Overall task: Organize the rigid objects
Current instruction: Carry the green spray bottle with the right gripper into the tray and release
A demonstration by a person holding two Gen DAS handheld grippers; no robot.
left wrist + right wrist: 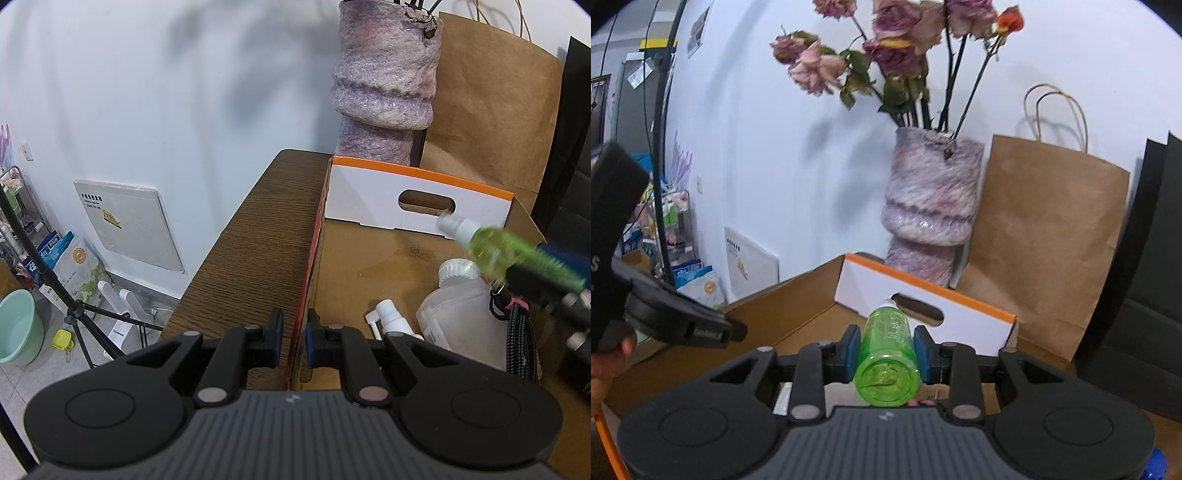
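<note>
An open cardboard box [369, 258] with a white, orange-edged handle flap [413, 199] sits on the wooden table [251, 236]. My left gripper [295, 332] is shut on the box's red-printed left wall, one pad on each side of it. My right gripper [886, 350] is shut on a green see-through spray bottle [888, 350], which lies along the fingers with its white cap pointing away. In the left wrist view that green bottle [491, 247] hovers, blurred, over the box's right part. Inside the box lie a translucent jug [458, 310], a white spray nozzle [388, 317] and a black braided cable [517, 339].
A purple fuzzy vase [931, 206] of dried roses and a brown paper bag [1049, 229] stand right behind the box. A black object [1152, 258] rises at the right. Left of the table, on the floor, are a tripod [74, 310], a green bucket [18, 325] and bags.
</note>
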